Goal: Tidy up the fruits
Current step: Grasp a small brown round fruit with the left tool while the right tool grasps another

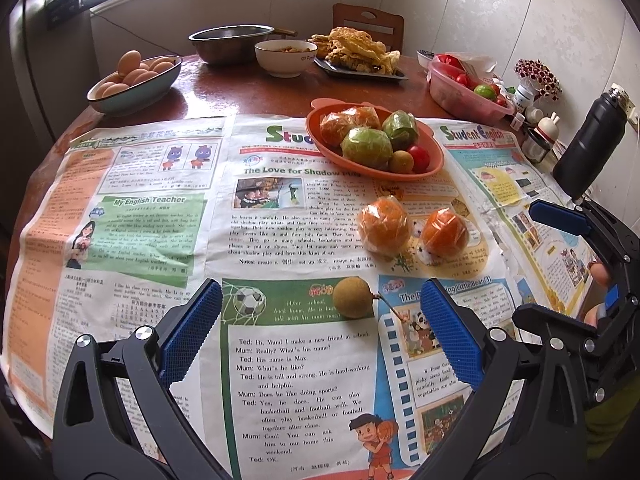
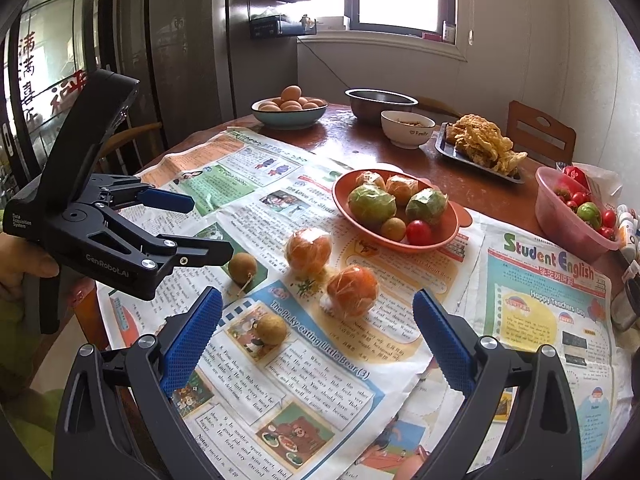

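An orange plate (image 1: 320,138) (image 2: 340,204) on the newspaper holds wrapped oranges, two wrapped green fruits (image 1: 367,148), a longan and a cherry tomato (image 1: 419,158). Two wrapped oranges (image 1: 385,225) (image 1: 445,233) lie loose in front of it; they also show in the right wrist view (image 2: 309,249) (image 2: 353,290). A brown longan (image 1: 353,297) (image 2: 242,267) lies just ahead of my open, empty left gripper (image 1: 320,332) (image 2: 208,228). Another longan (image 2: 271,330) lies between the fingers of my open, empty right gripper (image 2: 320,340) (image 1: 552,260).
Newspaper (image 1: 160,240) covers the near part of the round wooden table. At the back stand a bowl of eggs (image 1: 134,78), a steel pot (image 1: 230,42), a white bowl (image 1: 286,58) and a tray of fried food (image 1: 360,56). A pink tub of tomatoes (image 1: 468,92) and a black bottle (image 1: 588,144) stand right.
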Tool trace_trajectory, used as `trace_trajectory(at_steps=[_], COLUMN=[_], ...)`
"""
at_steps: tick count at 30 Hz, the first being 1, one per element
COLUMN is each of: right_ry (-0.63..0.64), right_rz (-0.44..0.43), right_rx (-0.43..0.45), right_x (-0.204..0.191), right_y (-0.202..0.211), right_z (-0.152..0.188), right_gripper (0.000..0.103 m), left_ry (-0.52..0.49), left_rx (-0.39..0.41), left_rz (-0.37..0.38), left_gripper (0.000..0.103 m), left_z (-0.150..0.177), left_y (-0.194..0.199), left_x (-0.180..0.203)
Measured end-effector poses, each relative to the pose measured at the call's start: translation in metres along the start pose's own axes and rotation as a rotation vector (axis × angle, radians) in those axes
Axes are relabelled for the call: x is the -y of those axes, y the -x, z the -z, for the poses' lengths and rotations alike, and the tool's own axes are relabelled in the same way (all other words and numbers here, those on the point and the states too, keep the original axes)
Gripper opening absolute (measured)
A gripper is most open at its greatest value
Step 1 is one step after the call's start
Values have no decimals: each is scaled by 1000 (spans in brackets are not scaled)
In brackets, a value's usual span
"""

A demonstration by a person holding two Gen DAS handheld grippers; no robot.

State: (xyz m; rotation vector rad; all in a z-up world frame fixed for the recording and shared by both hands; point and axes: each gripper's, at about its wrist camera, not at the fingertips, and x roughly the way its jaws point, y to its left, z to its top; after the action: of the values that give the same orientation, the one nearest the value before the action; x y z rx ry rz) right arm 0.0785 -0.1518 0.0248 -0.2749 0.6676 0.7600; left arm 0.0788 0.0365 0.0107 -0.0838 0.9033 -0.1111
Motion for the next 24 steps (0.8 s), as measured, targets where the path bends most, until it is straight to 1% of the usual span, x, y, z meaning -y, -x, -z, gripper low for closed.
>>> trace_trajectory(at_steps=[8, 18, 19, 21, 23, 24], right_ry=[9, 18, 21, 32, 43, 47], right_rz=[0, -23, -28, -34, -42, -48], right_rx=[-21, -72, -80, -94, -111, -118], right_x=[-4, -11, -12, -15, -18, -19], right_y=[-6, -26, -28, -33, -39, -41], right_z=[9, 20, 20, 20, 21, 21], right_gripper=[96, 94, 93, 78, 75, 71], left_ry=[-15, -19, -22, -28, -34, -37], left_rx=[-25, -56, -59, -64, -70, -70], left_rz=[-7, -6, -6, 0, 7, 10], left_gripper=[93, 92, 91, 87, 84, 82], left_z=[8, 18, 19, 20, 20, 20], left_y=[-5, -15, -16, -18, -19, -19], left_x=[1, -4, -4, -4, -4, -4])
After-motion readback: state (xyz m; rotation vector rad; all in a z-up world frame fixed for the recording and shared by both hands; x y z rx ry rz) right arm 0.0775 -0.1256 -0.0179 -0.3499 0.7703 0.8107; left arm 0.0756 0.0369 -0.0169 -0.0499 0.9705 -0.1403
